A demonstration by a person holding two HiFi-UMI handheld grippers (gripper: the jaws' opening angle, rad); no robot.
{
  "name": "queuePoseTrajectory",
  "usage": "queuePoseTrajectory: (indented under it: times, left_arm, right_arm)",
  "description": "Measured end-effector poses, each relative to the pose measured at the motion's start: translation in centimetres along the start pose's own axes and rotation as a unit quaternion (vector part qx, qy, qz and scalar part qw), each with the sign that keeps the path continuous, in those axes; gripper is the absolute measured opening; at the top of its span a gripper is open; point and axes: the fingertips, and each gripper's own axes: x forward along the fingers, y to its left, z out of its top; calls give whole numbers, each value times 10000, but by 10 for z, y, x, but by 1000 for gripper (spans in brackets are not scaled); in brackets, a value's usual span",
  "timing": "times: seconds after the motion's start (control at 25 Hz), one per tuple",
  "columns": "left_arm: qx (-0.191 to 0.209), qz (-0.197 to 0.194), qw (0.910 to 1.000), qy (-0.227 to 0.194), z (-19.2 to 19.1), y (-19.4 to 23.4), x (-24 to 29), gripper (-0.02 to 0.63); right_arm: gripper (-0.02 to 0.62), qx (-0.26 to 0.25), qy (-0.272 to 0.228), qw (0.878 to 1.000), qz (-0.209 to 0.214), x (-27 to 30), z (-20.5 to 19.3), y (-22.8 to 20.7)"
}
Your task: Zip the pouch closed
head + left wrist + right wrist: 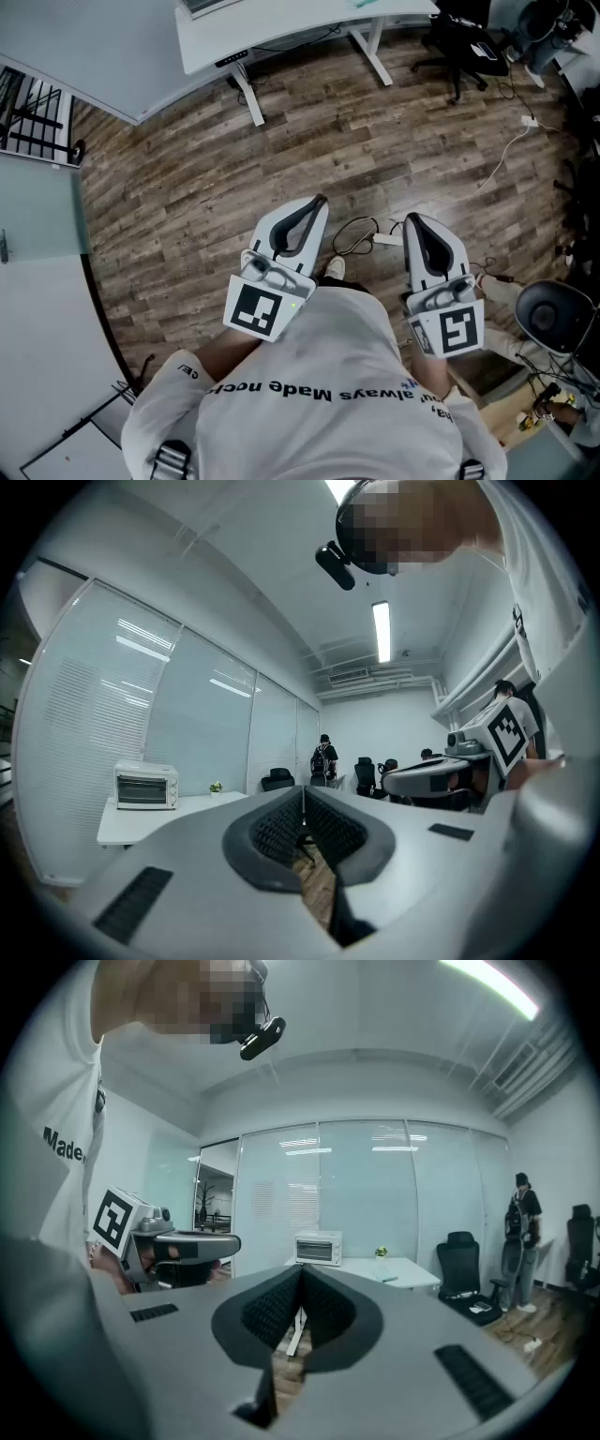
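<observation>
No pouch shows in any view. In the head view my left gripper (320, 200) and my right gripper (412, 219) are held level in front of my chest, above a wooden floor, a little apart and both pointing forward. Each has its jaws shut, tips touching, with nothing between them. The left gripper view looks along shut jaws (302, 790) into an office room. From the right gripper view the shut jaws (301, 1270) face a glass wall, and the left gripper (169, 1246) shows at that view's left.
A white desk (281, 33) stands ahead, with black office chairs (469, 47) to its right. Cables (361, 239) lie on the wooden floor below the grippers. A white table carries a toaster oven (319, 1247). People stand far off (323, 758) and at the right (518, 1241).
</observation>
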Motion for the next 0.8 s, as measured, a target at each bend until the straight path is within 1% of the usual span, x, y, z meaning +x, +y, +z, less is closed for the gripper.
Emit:
queuePoseTrajectory:
  times: [0.12,0.28,0.4,0.52,0.8]
  left_arm:
    - [-9,27,10000,-1,0,-4,7,21]
    - [21,111,9999,-50,-1,-15,10,21]
    - [-51,192,9998,-28,-4,-14,13,21]
    - [-13,221,9998,32,-7,-13,14,21]
    - [-83,282,9995,85,-20,16,29,21]
  right_arm:
    - [8,-17,-2,10000,22,-1,1,-7]
    - [8,85,-52,9999,81,-8,-1,-17]
    - [8,43,-35,9999,122,-6,-1,-23]
    - [8,82,-27,9998,176,-2,-3,-24]
    - [8,179,4,9995,253,32,-8,-28]
